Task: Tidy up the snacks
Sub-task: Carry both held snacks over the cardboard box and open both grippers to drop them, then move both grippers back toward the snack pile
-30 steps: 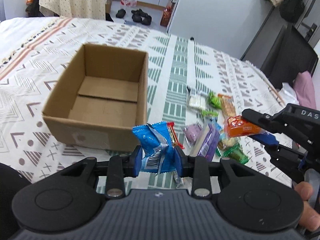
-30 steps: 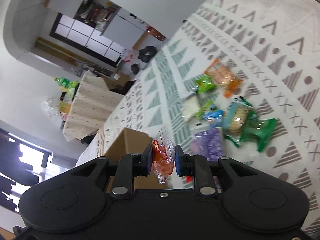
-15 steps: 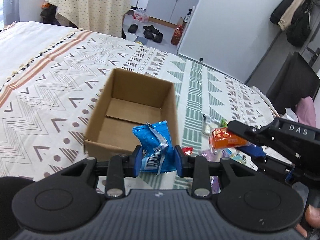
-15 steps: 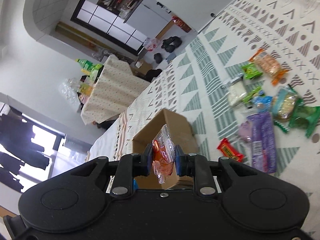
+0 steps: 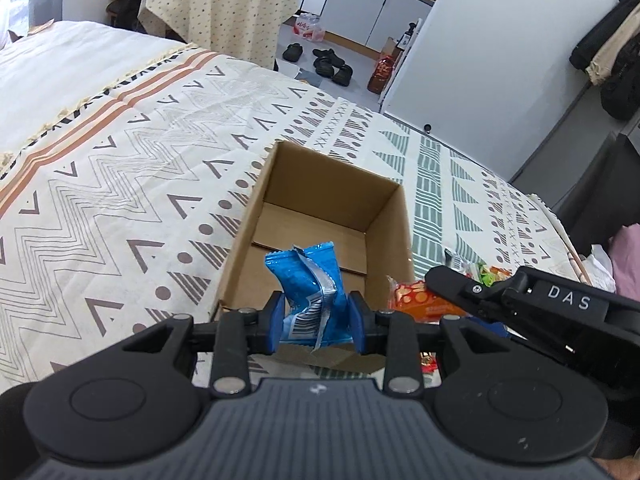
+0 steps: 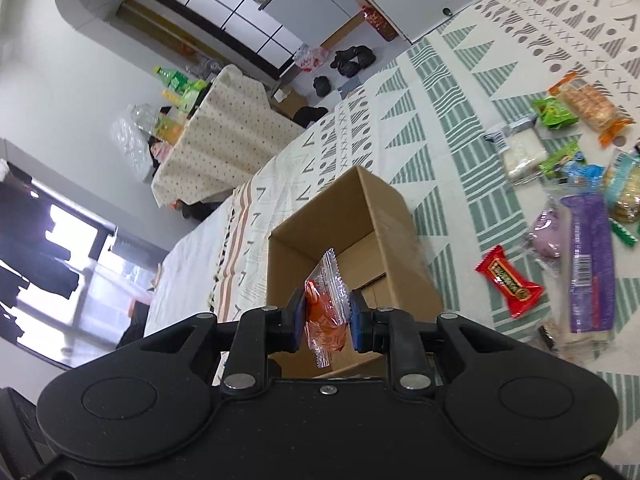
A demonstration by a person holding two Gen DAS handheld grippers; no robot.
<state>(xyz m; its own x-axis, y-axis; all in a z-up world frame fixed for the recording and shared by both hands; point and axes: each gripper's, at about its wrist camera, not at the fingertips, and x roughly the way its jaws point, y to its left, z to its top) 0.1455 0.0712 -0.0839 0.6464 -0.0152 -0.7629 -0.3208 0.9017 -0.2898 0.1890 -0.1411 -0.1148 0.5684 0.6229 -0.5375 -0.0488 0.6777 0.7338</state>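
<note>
**Snacks carried to the box, both grippers loaded**

Snacks are the job, and the scene has shifted toward their container. Largest first: the patterned cream, green and brown bedspread (image 5: pixel 120 184) carries everything. On it the open brown cardboard box (image 5: pixel 384 216), empty as far as its floor shows, now fills the middle of both wrist views; a second ago it sat further off, with the loose heap of wrapped snacks (image 6: pixel 576 208) straight ahead. That heap now lies off to the right side of the bedspread, well apart from the box.

The left gripper (image 5: pixel 316 320) is closed firmly on a crumpled blue foil snack packet (image 5: pixel 312 292), held above the box's near edge. The right gripper (image 6: pixel 326 320) is nearly shut, pinching a small clear-and-orange wrapped sweet (image 6: pixel 326 312), also just short of the near rim (neither item is inside yet).

Judging by this, both carries are almost done; letting go over the opening looks next.
</note>
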